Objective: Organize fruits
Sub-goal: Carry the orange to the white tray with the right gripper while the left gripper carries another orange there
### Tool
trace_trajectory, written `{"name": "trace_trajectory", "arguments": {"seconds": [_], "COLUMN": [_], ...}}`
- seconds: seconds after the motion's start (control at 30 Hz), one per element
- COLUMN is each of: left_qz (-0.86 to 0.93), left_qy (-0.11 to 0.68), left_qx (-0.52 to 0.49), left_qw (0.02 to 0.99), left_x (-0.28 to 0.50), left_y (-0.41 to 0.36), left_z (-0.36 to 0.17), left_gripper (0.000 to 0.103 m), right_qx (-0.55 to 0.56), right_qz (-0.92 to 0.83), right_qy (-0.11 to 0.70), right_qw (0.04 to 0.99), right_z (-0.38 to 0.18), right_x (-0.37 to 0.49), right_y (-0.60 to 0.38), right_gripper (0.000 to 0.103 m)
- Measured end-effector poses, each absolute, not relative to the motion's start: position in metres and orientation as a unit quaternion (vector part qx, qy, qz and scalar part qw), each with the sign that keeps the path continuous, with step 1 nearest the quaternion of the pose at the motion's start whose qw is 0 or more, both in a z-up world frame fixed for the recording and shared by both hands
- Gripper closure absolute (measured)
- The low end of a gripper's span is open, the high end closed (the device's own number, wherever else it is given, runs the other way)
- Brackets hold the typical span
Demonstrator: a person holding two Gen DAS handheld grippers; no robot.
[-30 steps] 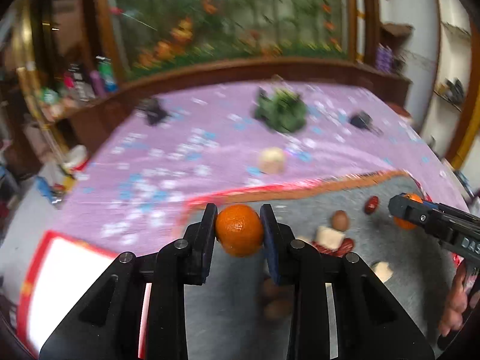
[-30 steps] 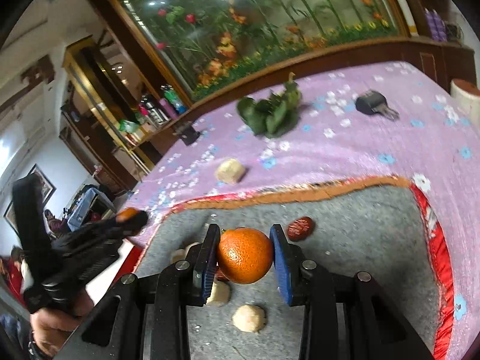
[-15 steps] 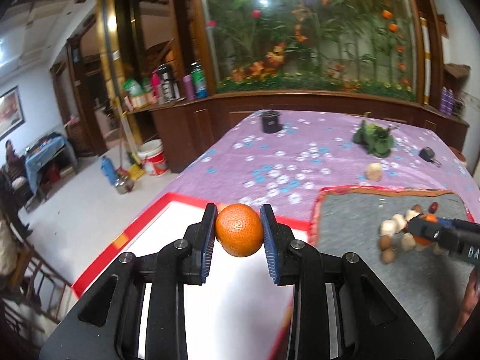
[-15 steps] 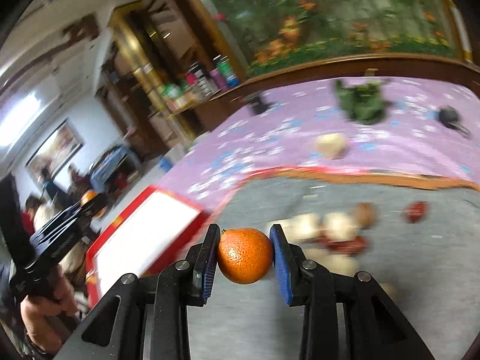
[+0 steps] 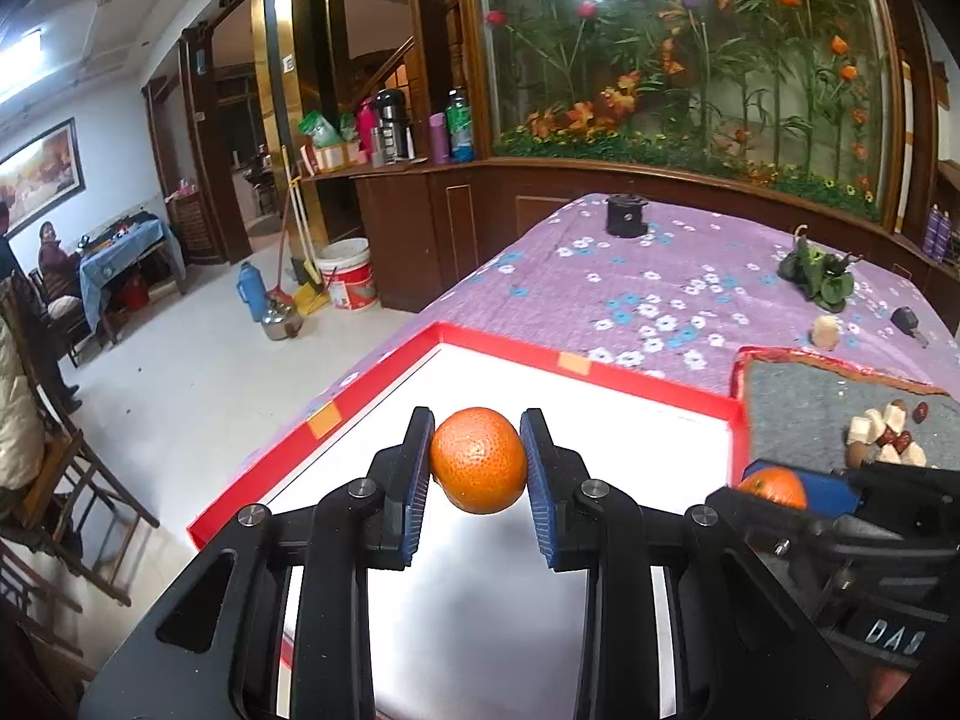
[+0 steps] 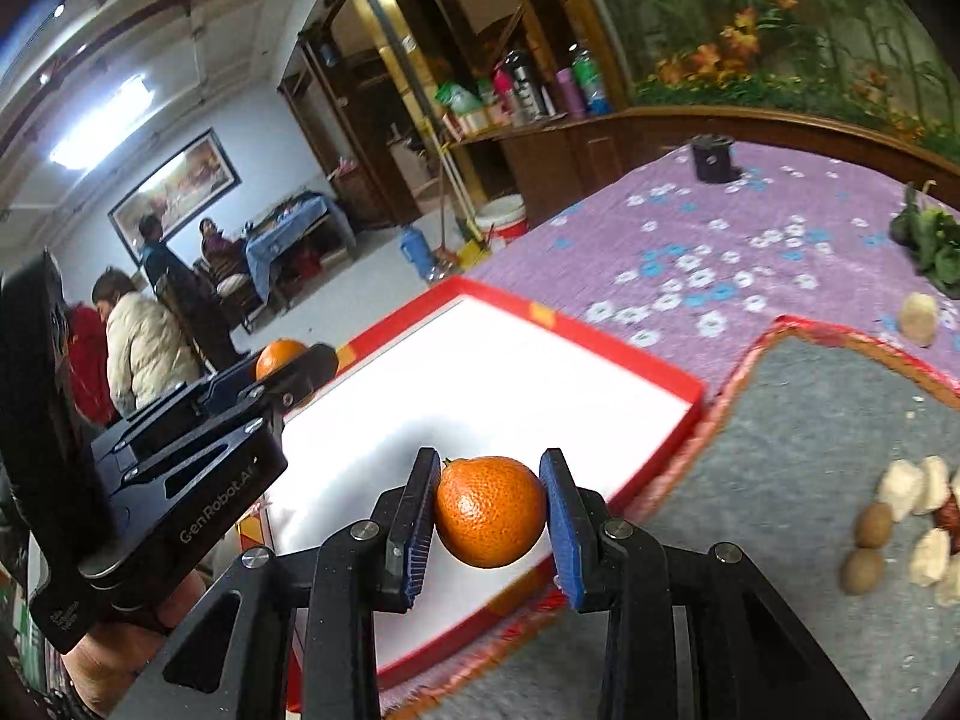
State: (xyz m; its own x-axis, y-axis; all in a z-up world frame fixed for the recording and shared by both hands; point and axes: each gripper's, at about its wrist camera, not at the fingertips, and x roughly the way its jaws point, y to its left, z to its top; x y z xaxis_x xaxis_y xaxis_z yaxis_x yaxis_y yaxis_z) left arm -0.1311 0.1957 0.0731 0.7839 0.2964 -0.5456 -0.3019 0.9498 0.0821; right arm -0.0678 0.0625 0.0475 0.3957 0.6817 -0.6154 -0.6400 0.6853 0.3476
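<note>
**Orange fruit in both claws over the red tray**

Orange and dimpled, one orange point(image 5: 478, 459) sits pinched between the blue pads point(image 5: 416, 483) of the left gripper point(image 5: 478, 474), held above the white floor of a red-rimmed tray point(image 5: 576, 367). The right gripper point(image 6: 489, 510) clamps a second orange point(image 6: 489, 511) the same way, a small stem nub at its upper left, and hangs over the tray's near right corner, close to where the red rim meets a grey mat point(image 6: 810, 420).

Each tool shows in the other's camera. In the right wrist view the left tool's black body carries white lettering, "GenRobot.AI" point(image 6: 217, 511), and its orange peeks out at the far tip. In the left wrist view the right tool's body shows only "DAS" point(image 5: 894, 636); the rest is cut off at the frame edge.

On the mat, well apart from the tray, lies a small heap of pale chunks point(image 6: 912, 486), two brown round fruits point(image 6: 867, 546) and dark red pieces point(image 5: 897, 437), perhaps dates, though they are too small to be sure.

The tray and mat lie on a purple cloth point(image 5: 630, 276) printed with white and blue flowers. Farther back on it are a black cylinder point(image 5: 626, 216), a bunch of green leaves point(image 5: 819, 273), a pale lump point(image 5: 826, 331) and a small black object point(image 5: 906, 319). Beyond the cloth's edge stand a white bucket point(image 5: 348, 276) with a red label, its print too blurred to read, and a blue flask point(image 5: 251, 291).
</note>
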Motion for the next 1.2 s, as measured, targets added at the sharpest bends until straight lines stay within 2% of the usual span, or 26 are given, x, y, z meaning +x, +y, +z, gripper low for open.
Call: {"name": "trace_trajectory", "arguments": {"seconds": [0.53,0.77,1.2], "left_qz": [0.179,0.190,0.163], "left_qy": [0.312,0.304,0.280], "left_qx": [0.008,0.030,0.064], "left_qw": [0.933,0.933,0.944], "left_x": [-0.128,-0.130,-0.136], "left_y": [0.207,0.197,0.154], "left_z": [0.049,0.053,0.076], "left_gripper": [0.074,0.073,0.073], "right_qx": [-0.008,0.026,0.083], "right_qz": [0.389,0.389,0.350], "right_qy": [0.440,0.416,0.377], "right_qw": [0.810,0.821,0.853], "right_z": [0.019,0.030,0.053], "right_x": [-0.061,-0.062,-0.068], "right_y": [0.092,0.071,-0.012], "right_gripper": [0.070,0.061,0.060]}}
